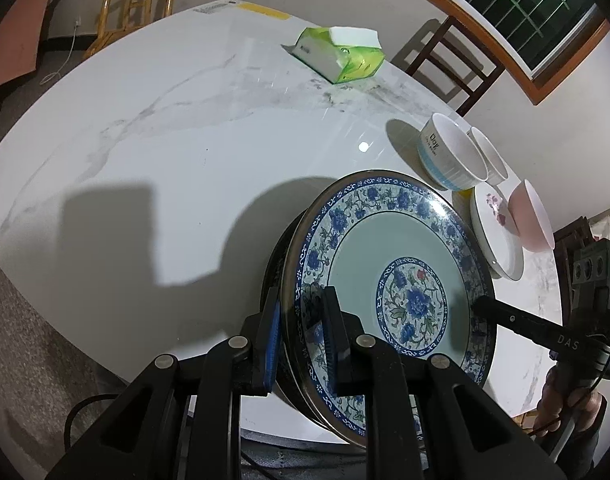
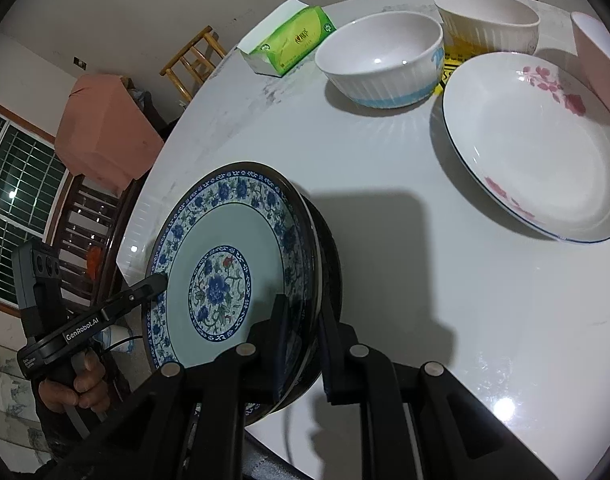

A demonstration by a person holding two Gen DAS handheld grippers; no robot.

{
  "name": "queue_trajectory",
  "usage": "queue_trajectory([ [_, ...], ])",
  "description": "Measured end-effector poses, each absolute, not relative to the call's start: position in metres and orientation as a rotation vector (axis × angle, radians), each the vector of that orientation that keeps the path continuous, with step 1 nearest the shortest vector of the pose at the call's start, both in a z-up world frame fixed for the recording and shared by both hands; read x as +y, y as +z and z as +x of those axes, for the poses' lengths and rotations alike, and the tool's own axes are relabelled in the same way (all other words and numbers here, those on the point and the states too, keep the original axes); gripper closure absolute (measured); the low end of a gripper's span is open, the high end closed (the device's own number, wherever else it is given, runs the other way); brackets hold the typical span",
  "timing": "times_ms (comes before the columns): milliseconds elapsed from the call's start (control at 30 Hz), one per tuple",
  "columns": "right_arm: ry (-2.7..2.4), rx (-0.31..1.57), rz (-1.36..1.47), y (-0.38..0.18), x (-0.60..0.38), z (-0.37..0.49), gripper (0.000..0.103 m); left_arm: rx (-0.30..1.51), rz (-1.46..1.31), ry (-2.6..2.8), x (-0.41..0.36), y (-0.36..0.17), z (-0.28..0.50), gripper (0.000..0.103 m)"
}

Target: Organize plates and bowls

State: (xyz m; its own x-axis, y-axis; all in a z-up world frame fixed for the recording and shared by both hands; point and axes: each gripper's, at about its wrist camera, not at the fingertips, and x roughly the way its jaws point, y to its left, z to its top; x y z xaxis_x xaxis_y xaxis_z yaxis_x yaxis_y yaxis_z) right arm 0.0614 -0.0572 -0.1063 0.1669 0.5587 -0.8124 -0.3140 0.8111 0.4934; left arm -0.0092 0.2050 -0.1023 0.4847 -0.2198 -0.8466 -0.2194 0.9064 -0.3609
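Note:
A large plate (image 1: 385, 280) with blue flowers and a dark underside hangs tilted over the near edge of the white marble table (image 1: 185, 140). My left gripper (image 1: 301, 300) is shut on its rim, one pad on each face. On the opposite rim my right gripper (image 2: 305, 308) is shut the same way; its tip shows in the left wrist view (image 1: 481, 306). The plate (image 2: 225, 248) also fills the lower left of the right wrist view, with the left gripper (image 2: 159, 280) on its far rim. Beyond stand a blue-banded white bowl (image 2: 381, 60), a second white bowl (image 2: 489, 20), a pink-flowered white plate (image 2: 533, 148) and a pink bowl (image 2: 597, 52).
A green tissue pack (image 1: 341, 54) lies at the far side of the table. Wooden chairs (image 1: 137, 4) stand around it, one dark chair (image 1: 453, 64) by the window wall. A hand (image 2: 81, 384) grips the left tool's handle. Bare tabletop spreads left of the held plate.

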Motion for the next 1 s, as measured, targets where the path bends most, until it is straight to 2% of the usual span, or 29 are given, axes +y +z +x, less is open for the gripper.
queue_trajectory([
  [1000, 0.596, 1.285, 0.178, -0.112, -0.044, 0.064, 0.086, 1.117, -0.448, 0.061, 0.206, -0.110, 0.000, 0.085],
])
